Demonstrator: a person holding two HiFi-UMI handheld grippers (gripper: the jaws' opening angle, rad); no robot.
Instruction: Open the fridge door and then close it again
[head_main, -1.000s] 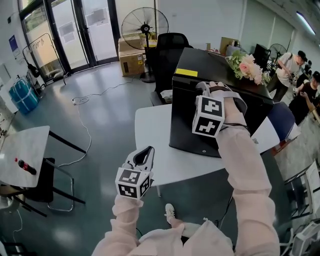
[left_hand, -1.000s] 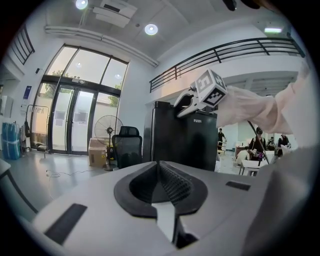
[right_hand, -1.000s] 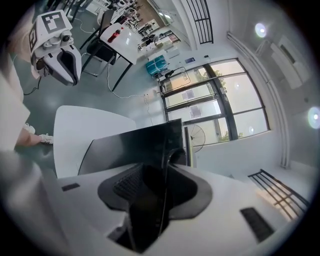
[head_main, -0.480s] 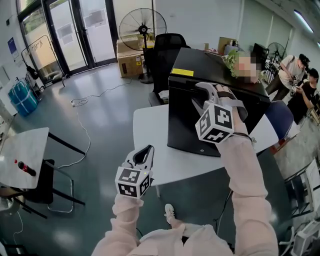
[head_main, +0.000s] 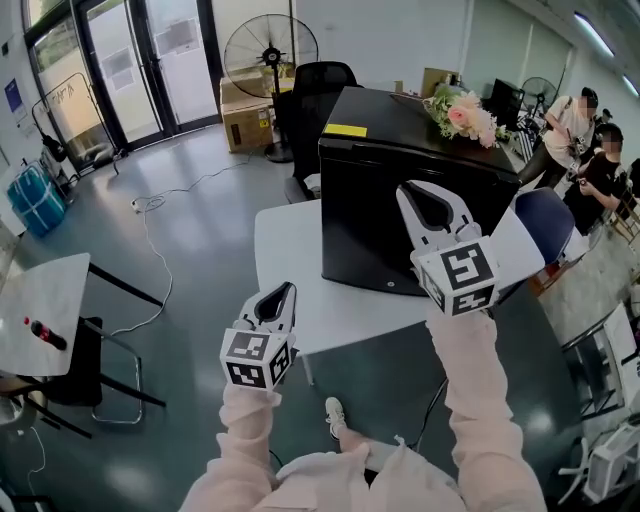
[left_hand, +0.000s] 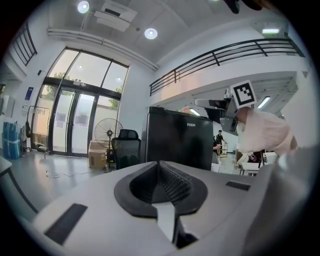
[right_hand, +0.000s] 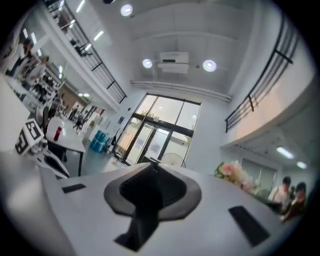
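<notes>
Our left claw (head_main: 284, 291) is pressed together and our right claw (head_main: 413, 190) has just closed on nothing, near the shut fridge (head_main: 400, 125) on the far surface (head_main: 290, 250), so opening probably calls for hooking its door (head_main: 360, 220).

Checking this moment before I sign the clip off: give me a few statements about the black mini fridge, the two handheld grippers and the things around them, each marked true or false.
1. The black mini fridge has its door shut. True.
2. The right gripper grips the fridge door. False: its jaws have just been closing and hold nothing.
3. A pink and white flower bouquet lies on the fridge's top. True.
4. The left gripper rests on the fridge's top. False: it is held low, left of the fridge, jaws together and empty.
5. A black office chair stands behind the fridge. True.
</notes>
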